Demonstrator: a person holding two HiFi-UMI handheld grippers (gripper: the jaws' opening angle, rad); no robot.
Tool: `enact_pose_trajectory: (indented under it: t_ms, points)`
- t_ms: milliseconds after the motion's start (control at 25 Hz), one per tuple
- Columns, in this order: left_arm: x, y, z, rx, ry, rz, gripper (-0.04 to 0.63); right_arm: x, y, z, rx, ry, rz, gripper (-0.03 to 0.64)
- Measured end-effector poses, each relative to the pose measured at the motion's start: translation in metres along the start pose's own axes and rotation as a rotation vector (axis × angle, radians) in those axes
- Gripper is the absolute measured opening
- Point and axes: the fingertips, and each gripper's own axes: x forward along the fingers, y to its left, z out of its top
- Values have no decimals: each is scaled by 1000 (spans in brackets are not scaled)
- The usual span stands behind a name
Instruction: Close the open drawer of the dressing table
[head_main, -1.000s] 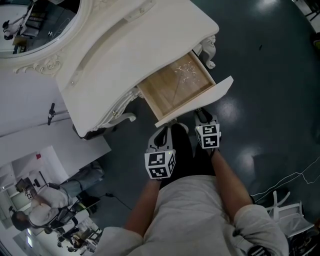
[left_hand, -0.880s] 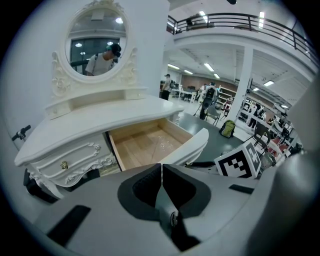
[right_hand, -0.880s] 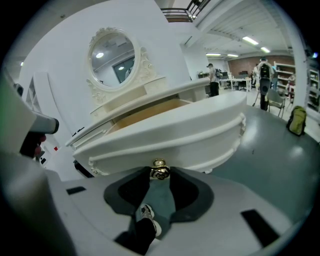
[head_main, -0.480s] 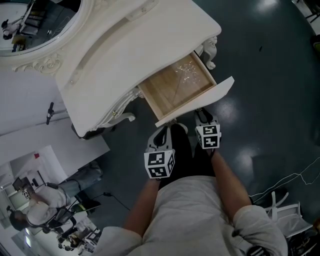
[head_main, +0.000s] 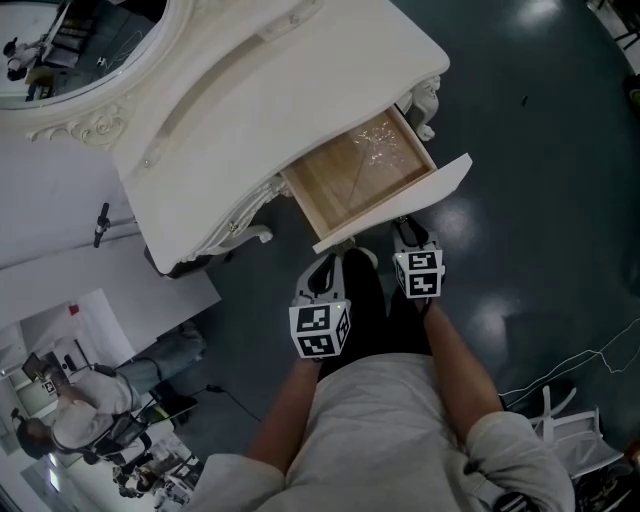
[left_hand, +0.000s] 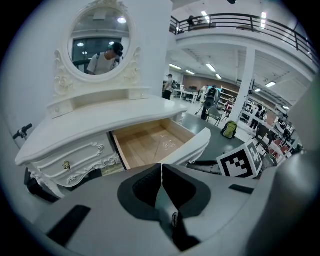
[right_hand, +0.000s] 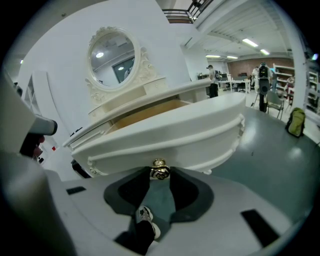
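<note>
The white dressing table (head_main: 260, 90) has its drawer (head_main: 355, 175) pulled out, and the wooden bottom shows. In the right gripper view the curved white drawer front (right_hand: 170, 135) fills the middle, and its gold knob (right_hand: 159, 170) sits between the pads. My right gripper (right_hand: 159, 174) is shut on that knob; in the head view it (head_main: 405, 235) reaches under the drawer front's lower edge. My left gripper (head_main: 328, 265) hangs just left of it, short of the drawer, with nothing held. Its pads (left_hand: 150, 182) meet, and the open drawer (left_hand: 150, 142) lies ahead of them.
An oval mirror (head_main: 70, 50) stands on the table's back. A closed drawer with a brass knob (left_hand: 66, 165) sits left of the open one. Dark glossy floor (head_main: 540, 200) spreads to the right, with cables (head_main: 580, 365) lower right. A person (head_main: 90, 400) sits far lower left.
</note>
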Motion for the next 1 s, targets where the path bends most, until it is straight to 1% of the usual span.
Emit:
enact_pose_trajectory:
  t_ms: [440,1000]
  points:
    - [1,12,2,-15,6,8,13,10,1,10,-9,-18,-5,135]
    - [11,25,10,-8,13,-2,13,20,3,18,-21,-22,-11,135]
